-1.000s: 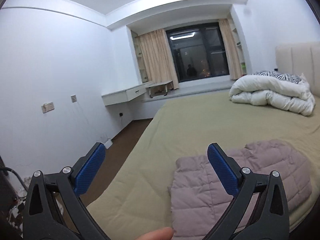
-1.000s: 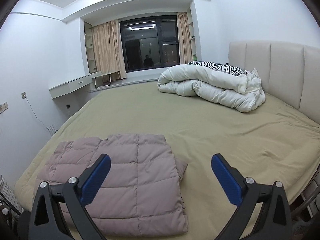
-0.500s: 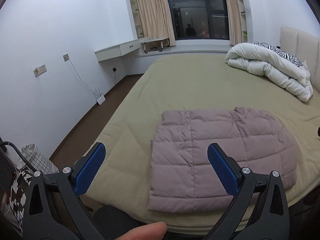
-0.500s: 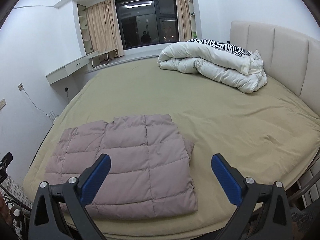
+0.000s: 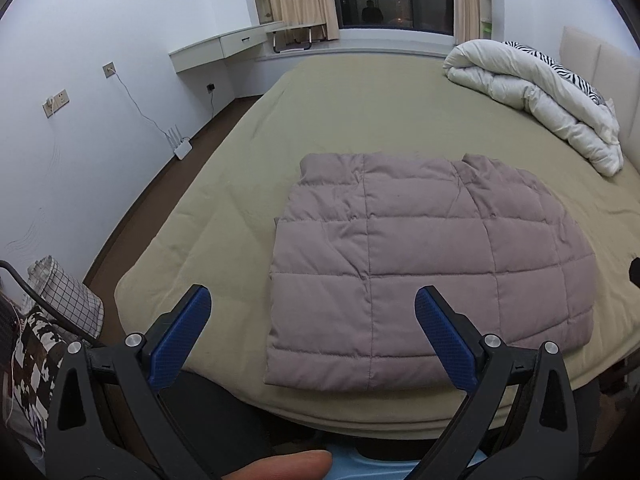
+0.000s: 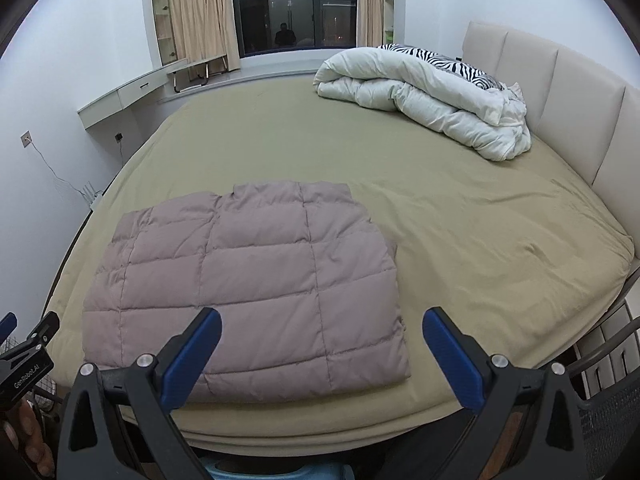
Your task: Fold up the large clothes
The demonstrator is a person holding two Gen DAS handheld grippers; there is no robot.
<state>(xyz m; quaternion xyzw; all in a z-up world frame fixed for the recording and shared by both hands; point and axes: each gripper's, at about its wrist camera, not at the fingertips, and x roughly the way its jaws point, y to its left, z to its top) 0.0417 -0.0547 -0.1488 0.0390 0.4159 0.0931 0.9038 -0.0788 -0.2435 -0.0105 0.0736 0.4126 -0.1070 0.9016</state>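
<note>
A mauve quilted down garment lies folded into a flat rectangle on the olive bed sheet, near the front edge. The right wrist view shows the same garment left of centre. My left gripper hangs open above its near left part, holding nothing. My right gripper is open too, above its near right corner and apart from the fabric. A fingertip shows at the bottom of the left wrist view.
A rolled white duvet with a zebra pillow lies by the padded headboard. A checked basket stands on the floor at left, a router by the wall. A wire basket is at right.
Both cameras have tilted down and drawn back, so the folded garment now sits whole in the middle of each view. Both grippers stay open.
</note>
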